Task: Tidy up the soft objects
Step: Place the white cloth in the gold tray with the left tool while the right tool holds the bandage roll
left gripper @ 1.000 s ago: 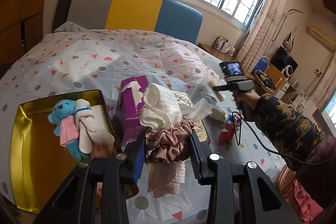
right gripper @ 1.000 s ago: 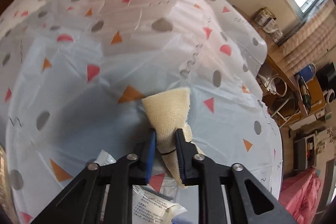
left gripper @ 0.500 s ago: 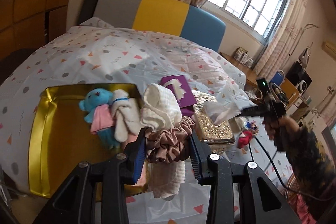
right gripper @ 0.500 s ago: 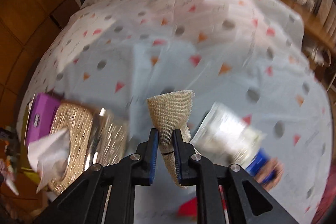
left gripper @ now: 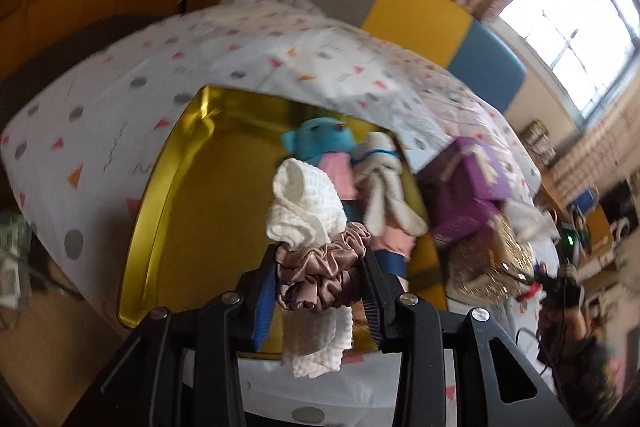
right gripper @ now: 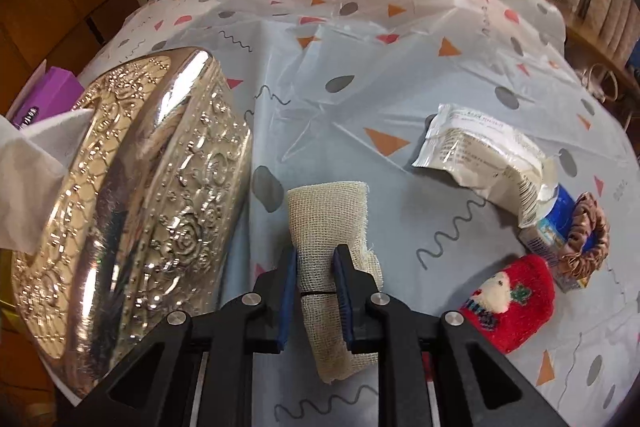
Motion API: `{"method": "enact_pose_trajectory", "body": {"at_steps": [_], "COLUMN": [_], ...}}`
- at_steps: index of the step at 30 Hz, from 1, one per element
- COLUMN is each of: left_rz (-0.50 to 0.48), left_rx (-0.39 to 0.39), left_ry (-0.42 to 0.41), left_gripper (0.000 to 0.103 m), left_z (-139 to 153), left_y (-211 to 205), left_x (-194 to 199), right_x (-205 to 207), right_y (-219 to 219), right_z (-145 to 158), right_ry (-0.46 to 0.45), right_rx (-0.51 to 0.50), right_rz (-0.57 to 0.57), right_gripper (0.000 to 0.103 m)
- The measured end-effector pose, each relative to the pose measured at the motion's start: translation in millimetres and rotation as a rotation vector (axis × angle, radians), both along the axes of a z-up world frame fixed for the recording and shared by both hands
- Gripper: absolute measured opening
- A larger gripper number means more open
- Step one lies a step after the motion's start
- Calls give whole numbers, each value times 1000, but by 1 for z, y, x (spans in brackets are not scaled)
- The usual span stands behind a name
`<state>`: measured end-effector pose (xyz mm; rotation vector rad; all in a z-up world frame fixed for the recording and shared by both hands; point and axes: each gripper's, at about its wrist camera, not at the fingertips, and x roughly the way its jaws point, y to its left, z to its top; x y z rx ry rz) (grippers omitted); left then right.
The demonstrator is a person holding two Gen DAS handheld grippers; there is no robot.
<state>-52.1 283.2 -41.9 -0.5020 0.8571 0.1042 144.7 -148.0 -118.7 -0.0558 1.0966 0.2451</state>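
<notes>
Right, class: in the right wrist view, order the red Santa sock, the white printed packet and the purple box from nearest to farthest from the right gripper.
1. Red Santa sock, low on the right, just beside the right gripper, which is shut on the gauze cloth.
2. White printed packet, farther up on the right.
3. Purple box, far left, behind the embossed silver tissue box.

Daylight from window [left gripper: 576, 7], motion blur, fisheye-dark corners, glare on tin [right gripper: 132, 211]
</notes>
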Motion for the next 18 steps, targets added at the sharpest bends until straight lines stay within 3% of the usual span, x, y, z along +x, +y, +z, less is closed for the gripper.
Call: {"method": "enact_pose_trajectory", "body": {"at_steps": [5,13,18], "left_rz": [27,55,74], "left_rx": [-12,65,113], "left_ry": [57,143,165], "left_gripper": [38,40,48], "left_z": [-13,-34,-44], "left_y": [20,43,52], "left_x": [40,116,152], "right_x": [1,1,2], "right_y": [-4,-4,-4], "right_z": [-1,-1,-3], "right_ry": [-33,-47,-48], "right_rx": [-81,-137,-136], "right_rz": [-9,7,8], "right_gripper": [18,18,18]}}
